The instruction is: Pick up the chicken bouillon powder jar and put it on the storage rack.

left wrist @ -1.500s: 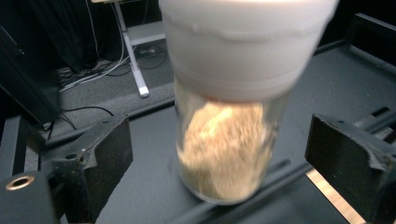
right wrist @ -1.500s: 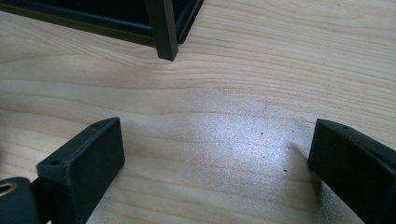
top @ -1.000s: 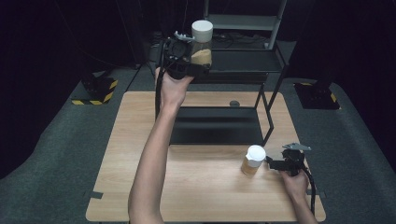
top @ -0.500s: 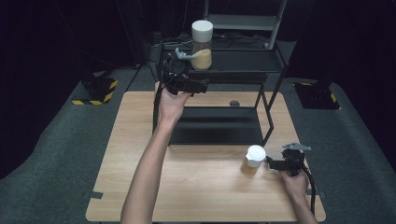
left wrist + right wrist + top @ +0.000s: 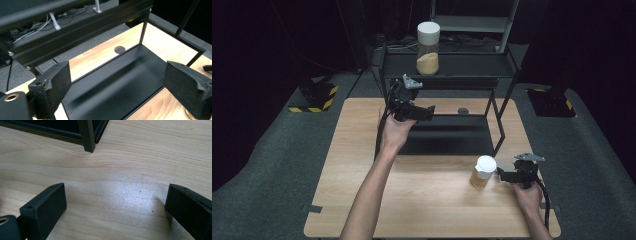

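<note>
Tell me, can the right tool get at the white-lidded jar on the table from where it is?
Probably yes. The right tool sits open just beside the jar on the table, jaws wide and empty, with bare wood between them and nothing in the way.

Two white-lidded jars [image 5: 428,48] [image 5: 483,171], one black shelf rack [image 5: 504,75], one wooden table [image 5: 352,165], two grippers [image 5: 428,113] [image 5: 501,174]

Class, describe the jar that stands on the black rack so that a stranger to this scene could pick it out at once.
Start at the black metal rack at the far edge of the wooden table. On its upper shelf stands a tall clear jar with a white lid, about a third full of tan powder. The other jar is shorter and stands on the tabletop by the right gripper.
</note>
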Motion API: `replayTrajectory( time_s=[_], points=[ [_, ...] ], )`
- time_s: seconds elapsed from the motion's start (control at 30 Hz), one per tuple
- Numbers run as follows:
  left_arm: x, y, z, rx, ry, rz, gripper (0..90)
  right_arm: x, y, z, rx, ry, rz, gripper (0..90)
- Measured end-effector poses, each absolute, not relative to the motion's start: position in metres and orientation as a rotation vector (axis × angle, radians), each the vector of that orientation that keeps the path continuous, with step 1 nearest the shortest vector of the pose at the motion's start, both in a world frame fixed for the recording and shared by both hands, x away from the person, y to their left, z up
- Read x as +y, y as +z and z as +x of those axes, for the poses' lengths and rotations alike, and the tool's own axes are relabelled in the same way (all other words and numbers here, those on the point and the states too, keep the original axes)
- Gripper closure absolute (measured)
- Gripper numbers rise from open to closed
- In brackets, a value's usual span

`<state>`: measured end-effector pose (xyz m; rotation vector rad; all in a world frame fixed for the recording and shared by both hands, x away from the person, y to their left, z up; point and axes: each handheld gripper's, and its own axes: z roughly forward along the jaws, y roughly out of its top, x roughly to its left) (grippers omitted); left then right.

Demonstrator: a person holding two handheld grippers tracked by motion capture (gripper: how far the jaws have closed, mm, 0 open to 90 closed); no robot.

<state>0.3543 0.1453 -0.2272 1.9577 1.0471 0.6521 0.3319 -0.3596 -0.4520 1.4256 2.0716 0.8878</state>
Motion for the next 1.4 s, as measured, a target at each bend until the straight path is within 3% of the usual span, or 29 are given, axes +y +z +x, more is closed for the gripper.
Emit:
replayTrajectory(
  time_s=[0.6, 1.4],
  points=[
    [0.15, -0.277, 0.351, 1.076, 0.589, 1.961, 8.1, -0.36, -0.452, 0.332, 2.071, 0.888, 1.426, 3.0],
    [0.156, -0.316, 0.346, 1.115, 0.53, 1.947, 8.0, -0.359, -0.452, 0.332, 2.07, 0.888, 1.428, 3.0]
  ],
)
